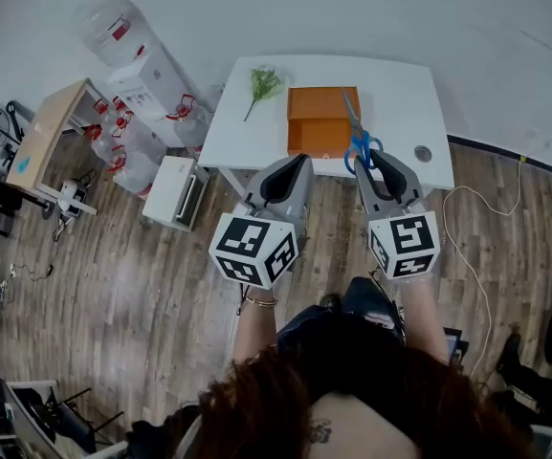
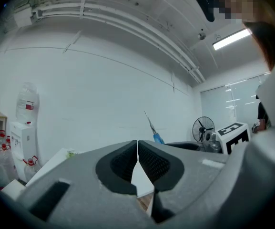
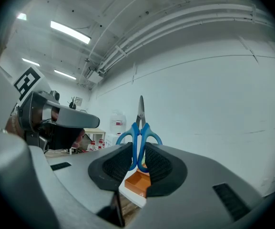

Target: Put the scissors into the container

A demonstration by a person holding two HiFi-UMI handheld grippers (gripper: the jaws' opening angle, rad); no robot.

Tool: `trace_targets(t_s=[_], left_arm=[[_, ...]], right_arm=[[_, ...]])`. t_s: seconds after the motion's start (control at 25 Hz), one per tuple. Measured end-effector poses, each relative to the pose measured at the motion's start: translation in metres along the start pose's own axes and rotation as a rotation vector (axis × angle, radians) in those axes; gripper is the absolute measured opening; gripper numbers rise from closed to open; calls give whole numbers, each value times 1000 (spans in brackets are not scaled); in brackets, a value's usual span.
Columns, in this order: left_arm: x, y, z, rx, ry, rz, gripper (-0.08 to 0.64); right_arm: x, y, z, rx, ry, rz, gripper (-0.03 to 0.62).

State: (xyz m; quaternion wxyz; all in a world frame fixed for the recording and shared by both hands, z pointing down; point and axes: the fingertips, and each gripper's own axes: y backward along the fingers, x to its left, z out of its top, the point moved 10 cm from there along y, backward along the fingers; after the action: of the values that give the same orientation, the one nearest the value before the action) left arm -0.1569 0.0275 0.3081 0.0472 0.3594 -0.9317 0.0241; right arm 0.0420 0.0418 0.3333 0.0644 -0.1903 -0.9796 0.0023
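Blue-handled scissors (image 1: 360, 142) (image 3: 139, 136) stand blades-up between the pads of my right gripper (image 1: 371, 160) (image 3: 138, 162), which is shut on their handles. They hang over the right edge of the orange container (image 1: 322, 121) (image 3: 138, 184) on the white table (image 1: 400, 103). My left gripper (image 1: 290, 174) (image 2: 137, 162) is held off the table's near edge, shut with nothing between its pads. In the left gripper view the scissors (image 2: 152, 127) show as a thin blade with a blue handle to the right.
A green plant sprig (image 1: 261, 85) lies on the table's left part and a small round metal object (image 1: 423, 153) at its right. Water dispensers (image 1: 151, 79), bottles and a wooden desk (image 1: 46, 132) stand left of the table. A cable (image 1: 476, 256) trails on the wood floor.
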Motion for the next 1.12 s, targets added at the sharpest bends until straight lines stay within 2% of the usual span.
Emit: trace_targets(t_s=[0.44, 1.12], left_arm=[[24, -42, -1, -1, 15, 5, 21], [81, -130, 8, -12, 36, 41, 21]], right_arm=[[-30, -42, -6, 31, 43, -3, 80], [-80, -134, -26, 73, 113, 81, 80]])
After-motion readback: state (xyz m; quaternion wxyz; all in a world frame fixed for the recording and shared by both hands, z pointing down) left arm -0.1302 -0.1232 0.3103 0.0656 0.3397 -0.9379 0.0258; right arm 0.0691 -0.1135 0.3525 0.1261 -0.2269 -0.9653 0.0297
